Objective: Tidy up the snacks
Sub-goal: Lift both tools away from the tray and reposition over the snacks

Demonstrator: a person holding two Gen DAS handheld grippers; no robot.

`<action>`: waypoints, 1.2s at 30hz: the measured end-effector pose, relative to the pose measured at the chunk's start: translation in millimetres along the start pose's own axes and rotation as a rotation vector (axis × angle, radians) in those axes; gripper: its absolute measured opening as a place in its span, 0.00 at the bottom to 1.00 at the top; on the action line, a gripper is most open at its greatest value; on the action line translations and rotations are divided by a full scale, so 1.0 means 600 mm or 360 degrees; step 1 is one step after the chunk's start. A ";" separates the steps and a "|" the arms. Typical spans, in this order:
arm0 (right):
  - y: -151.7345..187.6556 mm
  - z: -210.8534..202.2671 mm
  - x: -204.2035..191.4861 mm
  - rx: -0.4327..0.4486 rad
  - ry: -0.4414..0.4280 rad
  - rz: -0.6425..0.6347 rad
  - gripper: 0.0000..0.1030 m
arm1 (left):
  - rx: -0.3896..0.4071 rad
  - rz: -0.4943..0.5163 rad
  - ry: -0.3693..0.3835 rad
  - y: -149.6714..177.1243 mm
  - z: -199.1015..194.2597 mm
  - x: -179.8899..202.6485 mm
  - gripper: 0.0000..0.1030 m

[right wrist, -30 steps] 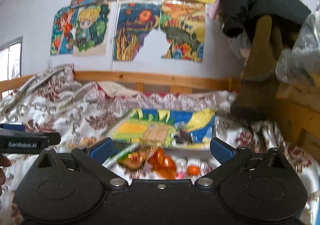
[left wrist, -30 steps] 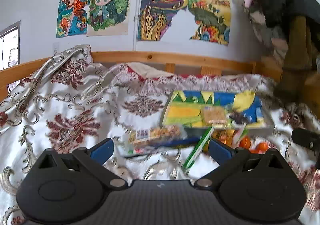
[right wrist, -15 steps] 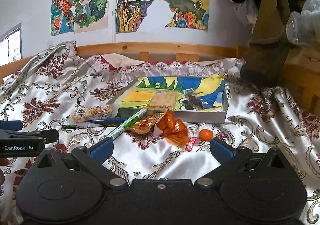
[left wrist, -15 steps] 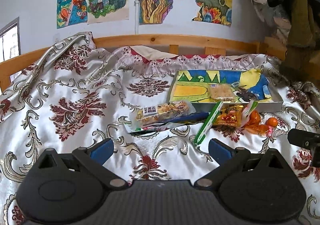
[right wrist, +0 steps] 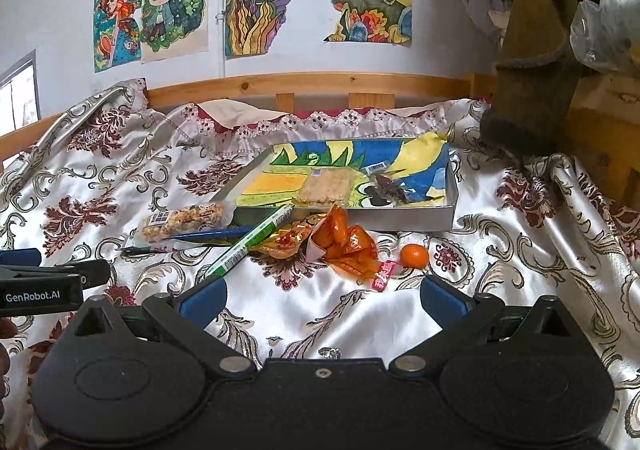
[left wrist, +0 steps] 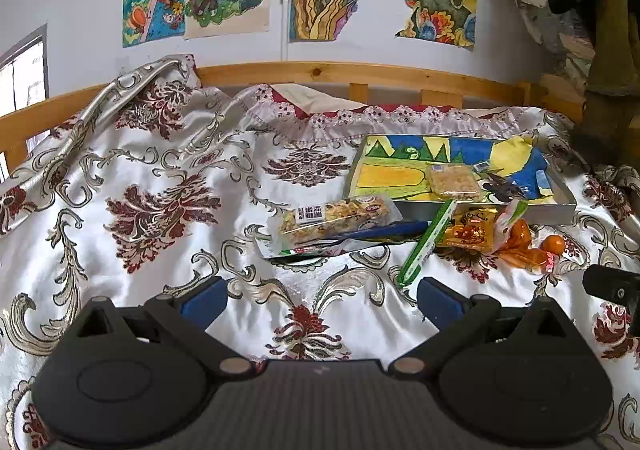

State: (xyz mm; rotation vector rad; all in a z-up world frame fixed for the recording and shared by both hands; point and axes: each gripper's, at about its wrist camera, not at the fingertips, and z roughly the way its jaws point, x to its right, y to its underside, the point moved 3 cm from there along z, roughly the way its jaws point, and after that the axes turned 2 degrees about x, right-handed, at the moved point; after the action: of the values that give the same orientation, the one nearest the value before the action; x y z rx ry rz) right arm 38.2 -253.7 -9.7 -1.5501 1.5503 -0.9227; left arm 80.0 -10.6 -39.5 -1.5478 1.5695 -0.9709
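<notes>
Surface: bed under a satin damask bedspread (left wrist: 168,209), wooden rail and taped drawings behind.

Nearest: left gripper (left wrist: 322,300) and right gripper (right wrist: 322,300), both with jaws spread wide, nothing between the pads, hovering above the cloth. In the right view the left tool sits at 9 o'clock.

Beyond, loose snacks lie in a row just short of the tray: green stick pack (right wrist: 250,244) at 12 o'clock of the right gripper, leaning on the tray's front wall; orange wrapped pile (right wrist: 346,244) at 1 o'clock; small orange ball (right wrist: 415,254) just beside it, apart. Cereal bar (left wrist: 336,217) at 12 o'clock of the left gripper, lying over a blue flat pack (left wrist: 376,232).

Farthest: tray (right wrist: 400,218) lined with a drawing, holding a cracker pack (right wrist: 325,187) and a dark item.

Step, judged: approach for a first pick. Take the cereal bar across its narrow width, pads level, lift before carrying over the wall.

Versus 0.5 s ago: both views have pitched down slightly; snacks appear unmoved, jaws unchanged.
</notes>
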 end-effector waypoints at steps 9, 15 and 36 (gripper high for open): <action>0.004 0.008 0.001 -0.0025 -0.0002 0.0020 0.99 | -0.0010 -0.0004 -0.0003 0.001 0.005 0.000 1.00; 0.005 0.013 0.003 -0.0041 -0.0004 0.0036 0.99 | -0.0013 -0.0008 0.0004 0.002 0.008 0.000 1.00; 0.008 0.046 0.027 -0.0124 0.0044 0.0083 0.99 | -0.0059 -0.0025 0.0094 -0.012 0.089 0.034 1.00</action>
State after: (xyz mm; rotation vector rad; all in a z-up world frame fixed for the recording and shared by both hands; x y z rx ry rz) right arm 60.5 -269.2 -27.2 -1.5492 1.6563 -0.8674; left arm 130.5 -32.6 -57.2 -1.5717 1.6267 -1.0098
